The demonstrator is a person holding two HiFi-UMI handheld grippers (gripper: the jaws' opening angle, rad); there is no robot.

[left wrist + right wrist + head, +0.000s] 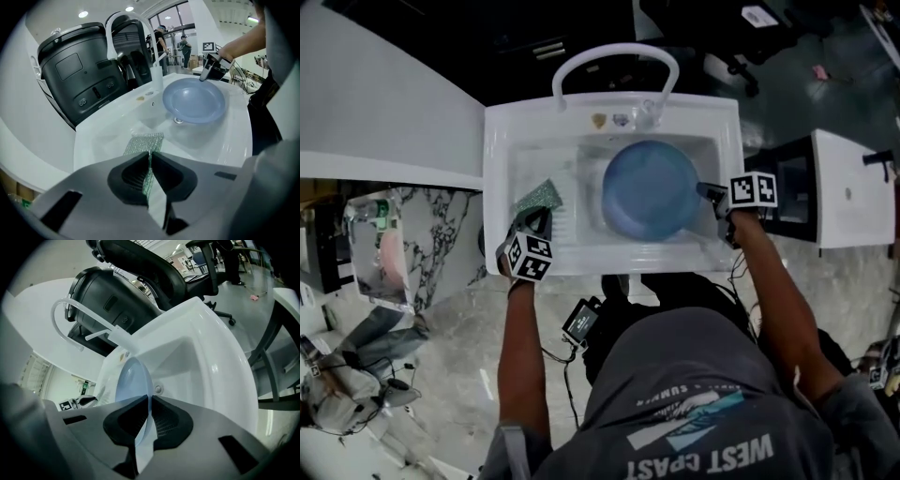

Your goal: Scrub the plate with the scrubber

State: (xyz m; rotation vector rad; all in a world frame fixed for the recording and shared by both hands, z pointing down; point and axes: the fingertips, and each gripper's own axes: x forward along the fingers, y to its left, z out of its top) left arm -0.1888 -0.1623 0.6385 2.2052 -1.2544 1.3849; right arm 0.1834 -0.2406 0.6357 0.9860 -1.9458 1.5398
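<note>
Inspection of the white sink [502, 122]: the blue plate [649, 187] is sitting in the right part of the basin, in front of the arched white faucet [614, 56]. It is leaning at a tilt, with its hollow face turned up and toward the left, and its lower edge is resting by the drain [178, 120].

The right gripper [705, 192] is reaching in from the near right. Its jaws are clamping the plate's right rim, and the thin edge of the plate is showing pinched between the two dark pads.

The left gripper [534, 220] is pointing steeply down into the near left part of the basin. Its jaws are squeezing the green mesh scrubber [539, 197], which is sticking out beyond the pads toward the far side. Whether the scrubber's free end is touching the basin floor cannot be told.

The scrubber is staying clear of the plate, with bare white basin showing between them. The two grippers are standing well apart, one at each side of the sink.
</note>
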